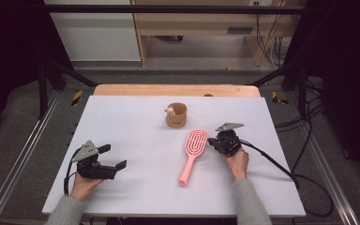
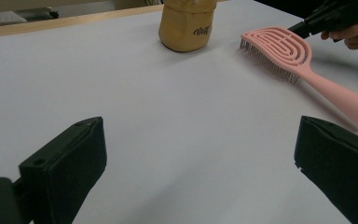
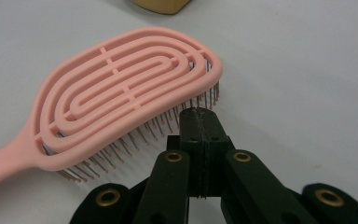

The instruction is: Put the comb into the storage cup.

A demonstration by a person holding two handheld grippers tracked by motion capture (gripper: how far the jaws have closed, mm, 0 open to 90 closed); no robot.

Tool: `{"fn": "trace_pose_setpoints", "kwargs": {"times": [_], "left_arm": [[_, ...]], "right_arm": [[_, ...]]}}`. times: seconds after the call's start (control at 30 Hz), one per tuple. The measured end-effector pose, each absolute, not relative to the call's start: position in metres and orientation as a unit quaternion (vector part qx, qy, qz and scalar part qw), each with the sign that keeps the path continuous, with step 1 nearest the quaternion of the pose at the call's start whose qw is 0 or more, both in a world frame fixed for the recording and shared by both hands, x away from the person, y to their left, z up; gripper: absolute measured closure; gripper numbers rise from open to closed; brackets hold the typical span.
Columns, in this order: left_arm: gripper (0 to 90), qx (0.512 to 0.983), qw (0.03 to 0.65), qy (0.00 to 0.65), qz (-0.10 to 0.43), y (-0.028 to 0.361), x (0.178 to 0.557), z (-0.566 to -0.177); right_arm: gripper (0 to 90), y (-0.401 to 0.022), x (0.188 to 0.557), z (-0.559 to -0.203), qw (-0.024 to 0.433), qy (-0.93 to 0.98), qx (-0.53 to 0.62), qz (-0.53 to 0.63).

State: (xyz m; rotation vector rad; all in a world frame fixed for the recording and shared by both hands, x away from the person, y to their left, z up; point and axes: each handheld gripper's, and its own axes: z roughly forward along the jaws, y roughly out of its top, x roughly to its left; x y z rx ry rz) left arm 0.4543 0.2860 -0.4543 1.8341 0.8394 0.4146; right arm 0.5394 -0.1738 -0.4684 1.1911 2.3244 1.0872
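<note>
- Pink plastic brush (image 1: pixel 193 154) lies flat on the white desk (image 1: pixel 131 122), bristles down, a bit right of the middle.
- Its long line runs from the round head, far from the person, to the handle end, near the person. The handle leans a little to the person's left.
- The right tongs (image 1: pixel 212 140) are just beside the head, on its right edge. In the right gripper view the tongs (image 3: pixel 200 114) are shut tight with nothing between them, and their tip sits at the bristles (image 3: pixel 168 123) under the rim.
- So the brush lies to the left of the right tongs, very close. I cannot tell if the tip touches the bristles or is a hair away.
- The left tongs (image 1: pixel 115 157) rest on the desk well apart from the brush. Their jaws are wide open and hold nothing. The left gripper view looks across bare desk to the brush (image 2: pixel 303 70).
- The right hand is the nearer one by far. I think a push from these shut tongs would slide or turn the head to the left.
- A tan cup (image 1: pixel 176 115) stands past the head, near it but apart.
</note>
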Motion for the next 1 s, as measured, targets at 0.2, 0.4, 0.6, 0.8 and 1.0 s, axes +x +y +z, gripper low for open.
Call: {"fn": "trace_pose_setpoints", "kwargs": {"times": [0.2, 0.4, 0.6, 0.8, 1.0], "left_arm": [[2.3, 0.763, 0.516, 0.349, 0.173, 0.286, 0.454, -0.454], [2.3, 0.76, 0.519, 0.352, 0.173, 0.288, 0.454, -0.453], [2.3, 0.759, 0.519, 0.353, 0.174, 0.288, 0.454, -0.453], [2.3, 0.757, 0.52, 0.354, 0.175, 0.288, 0.453, -0.453], [2.3, 0.756, 0.521, 0.355, 0.174, 0.289, 0.453, -0.453]], "right_arm": [[90.0, -0.174, 0.54, -0.469, 0.158, 0.813, 0.419, 0.372], [90.0, -0.179, 0.521, -0.45, 0.161, 0.801, 0.401, 0.414], [90.0, -0.183, 0.493, -0.432, 0.142, 0.788, 0.378, 0.464], [90.0, -0.165, 0.479, -0.426, 0.126, 0.802, 0.346, 0.471], [90.0, -0.14, 0.471, -0.425, 0.113, 0.816, 0.318, 0.469]]}}
